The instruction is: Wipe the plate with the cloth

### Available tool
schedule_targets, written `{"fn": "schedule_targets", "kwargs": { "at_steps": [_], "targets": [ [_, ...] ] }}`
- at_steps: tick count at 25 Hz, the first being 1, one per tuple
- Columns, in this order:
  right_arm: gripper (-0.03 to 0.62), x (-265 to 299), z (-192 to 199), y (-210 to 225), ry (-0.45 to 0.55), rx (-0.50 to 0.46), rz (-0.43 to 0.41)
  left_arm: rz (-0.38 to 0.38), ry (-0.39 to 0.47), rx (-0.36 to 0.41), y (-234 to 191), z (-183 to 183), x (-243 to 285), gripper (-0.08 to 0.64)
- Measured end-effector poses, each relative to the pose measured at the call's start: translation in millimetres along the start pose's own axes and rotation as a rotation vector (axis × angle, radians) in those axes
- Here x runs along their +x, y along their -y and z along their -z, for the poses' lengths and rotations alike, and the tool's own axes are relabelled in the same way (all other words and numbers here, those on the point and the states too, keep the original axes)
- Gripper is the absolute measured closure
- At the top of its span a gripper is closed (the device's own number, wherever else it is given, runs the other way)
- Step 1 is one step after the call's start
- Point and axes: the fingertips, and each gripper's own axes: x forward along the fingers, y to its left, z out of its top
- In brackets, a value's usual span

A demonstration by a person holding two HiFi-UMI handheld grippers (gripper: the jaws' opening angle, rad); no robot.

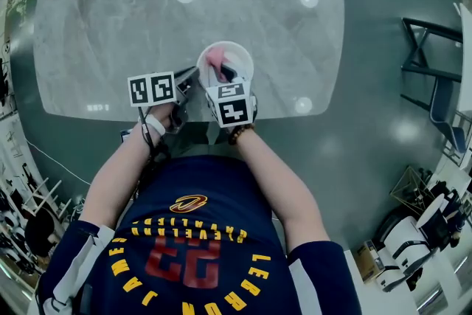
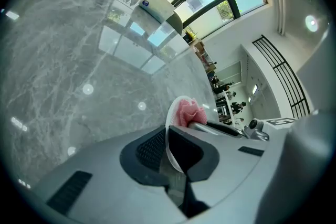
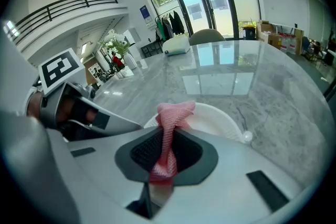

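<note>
Jaws of the left gripper are clamping the rim of the white plate; the right gripper — pinching the pink cloth — is holding it against the plate.

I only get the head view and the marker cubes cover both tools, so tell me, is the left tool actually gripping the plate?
Observer: Yes, the left gripper view shows the left tool shut on the plate at its rim, edge-on between its jaws.
Operator: And the right tool?
Observer: The right gripper view shows the right tool shut on the pink cloth, pinched between its jaws.
Operator: Cloth on the plate?
Observer: Its bunched end appears pressed against the plate's face, seen from the left gripper view.
</note>
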Motion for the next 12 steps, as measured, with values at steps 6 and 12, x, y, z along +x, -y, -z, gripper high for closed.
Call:
{"fn": "schedule_targets", "kwargs": {
  "at_steps": [6,12],
  "targets": [
    [0.551,-21.8,4.8,43.7,0.039,0.07,0.088,-0.015,-0.002,0.004,-3.9,-1.7,-1.9,0.537],
    [0.552,-42.4,6.5,74.1,0.082,0.092,0.156,-0.022,-0.006,0.014,-3.6,-1.7,-1.4,0.537]
  ]
}}
